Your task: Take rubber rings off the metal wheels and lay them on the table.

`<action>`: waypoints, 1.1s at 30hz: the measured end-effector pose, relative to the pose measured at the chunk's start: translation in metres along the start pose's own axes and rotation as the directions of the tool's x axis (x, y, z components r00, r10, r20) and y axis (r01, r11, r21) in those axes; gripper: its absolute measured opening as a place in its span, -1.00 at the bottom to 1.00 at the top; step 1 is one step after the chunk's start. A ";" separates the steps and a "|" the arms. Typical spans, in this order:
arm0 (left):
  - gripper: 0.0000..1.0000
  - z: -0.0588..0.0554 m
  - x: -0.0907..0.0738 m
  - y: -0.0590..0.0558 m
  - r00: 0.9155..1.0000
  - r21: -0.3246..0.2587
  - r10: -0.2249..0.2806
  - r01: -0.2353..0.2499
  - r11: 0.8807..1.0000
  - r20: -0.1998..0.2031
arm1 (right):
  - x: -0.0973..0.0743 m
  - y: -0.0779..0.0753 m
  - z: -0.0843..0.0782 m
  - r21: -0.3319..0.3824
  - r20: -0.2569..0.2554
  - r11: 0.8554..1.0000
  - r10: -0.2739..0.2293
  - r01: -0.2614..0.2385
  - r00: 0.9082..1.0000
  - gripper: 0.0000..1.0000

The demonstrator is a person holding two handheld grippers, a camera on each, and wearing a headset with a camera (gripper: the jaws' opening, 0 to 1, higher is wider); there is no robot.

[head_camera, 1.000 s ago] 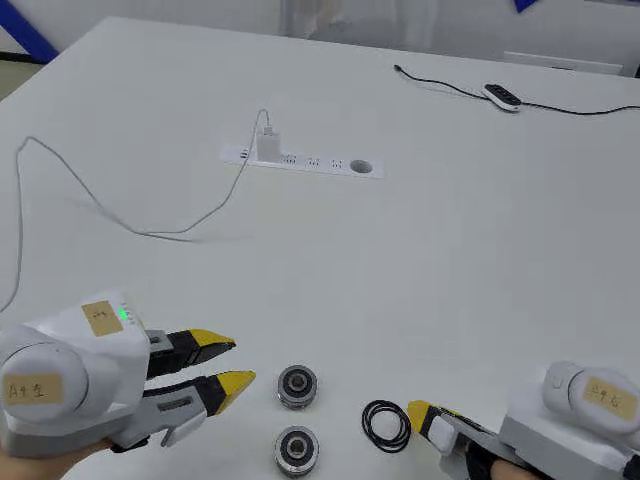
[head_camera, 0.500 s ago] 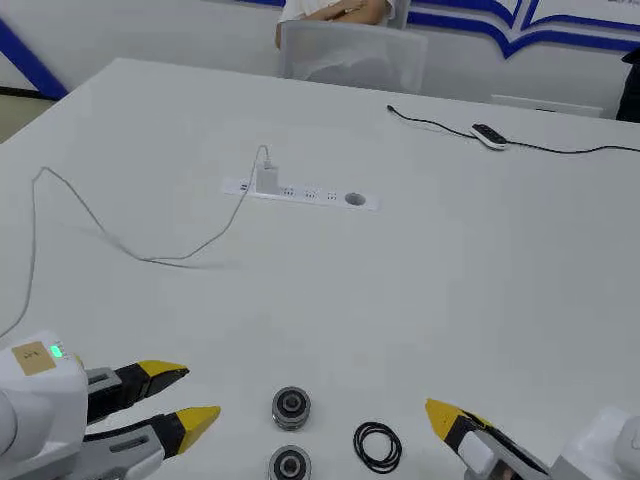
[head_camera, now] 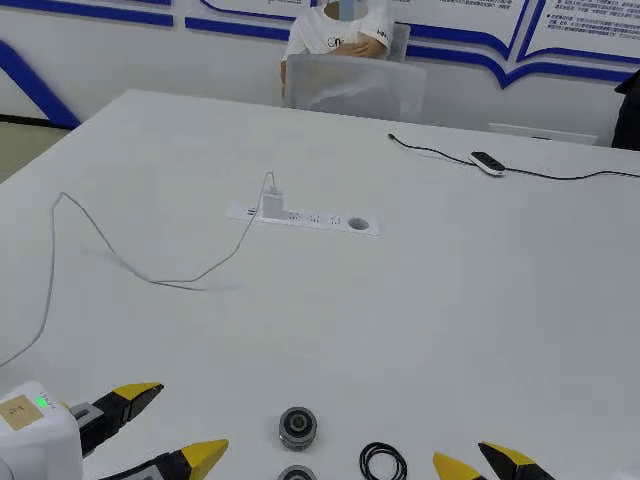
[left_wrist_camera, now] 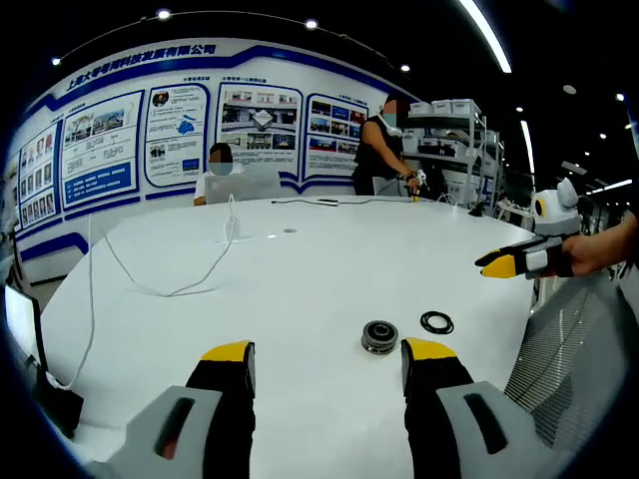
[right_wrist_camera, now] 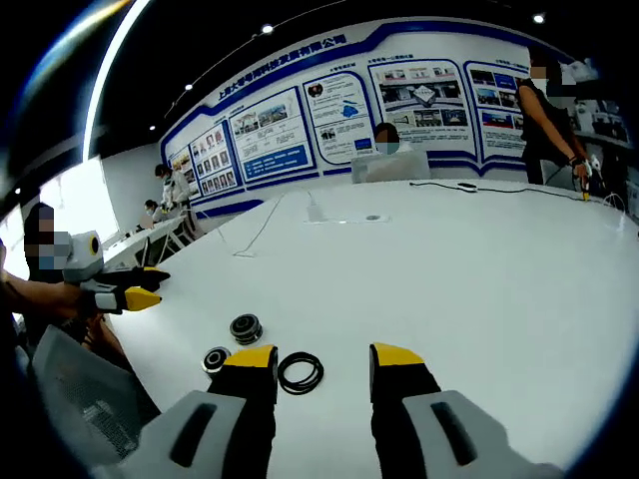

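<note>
- Wider than before, the left tool [head_camera: 183,421] is spreading; the right tool [right_wrist_camera: 324,356] is gaping too, both empty.
- Loose rubber rings [head_camera: 383,461] are lying on the counter [head_camera: 400,300] beside the metal wheels [head_camera: 298,428] (steady one wheel while peeling).

Left claw [left_wrist_camera: 328,351] jaws wide apart; metal wheel [left_wrist_camera: 380,336] ahead, rubber rings [left_wrist_camera: 436,322] just beside it.

left gripper [head_camera: 172,422] jaws spread wider than a second ago, drawn back so the metal wheel [head_camera: 298,428] sits farther ahead of its tips, right gripper [head_camera: 482,460] backed off too, rubber rings [head_camera: 383,460] no longer just beside its tip, both its yellow tips now apart
</note>
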State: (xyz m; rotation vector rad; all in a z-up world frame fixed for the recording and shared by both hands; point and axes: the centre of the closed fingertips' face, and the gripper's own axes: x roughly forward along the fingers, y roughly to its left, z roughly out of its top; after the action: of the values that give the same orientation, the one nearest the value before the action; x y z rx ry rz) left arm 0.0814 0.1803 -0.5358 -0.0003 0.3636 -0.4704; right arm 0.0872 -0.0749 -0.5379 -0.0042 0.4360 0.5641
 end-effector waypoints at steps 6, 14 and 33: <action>0.51 -0.018 0.001 0.004 0.998 -0.003 0.039 -0.040 0.999 -0.040 | 0.007 0.003 -0.012 -0.189 -0.037 0.981 0.028 -0.034 0.999 -0.18; 0.68 -0.036 -0.001 -0.003 0.996 -0.032 0.049 -0.051 0.998 -0.078 | 0.008 -0.009 -0.015 -0.157 -0.024 0.988 0.002 -0.006 1.000 -0.04; 0.69 -0.034 -0.009 0.007 0.988 -0.081 0.151 -0.153 0.985 -0.036 | 0.007 -0.014 -0.013 -0.091 -0.004 0.996 -0.002 0.002 1.000 0.12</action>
State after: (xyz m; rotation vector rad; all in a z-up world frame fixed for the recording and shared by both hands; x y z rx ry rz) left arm 0.0657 0.1934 -0.5647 -0.0468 0.4097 -0.3041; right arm 0.0944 -0.0849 -0.5540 -0.0934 0.4140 0.5819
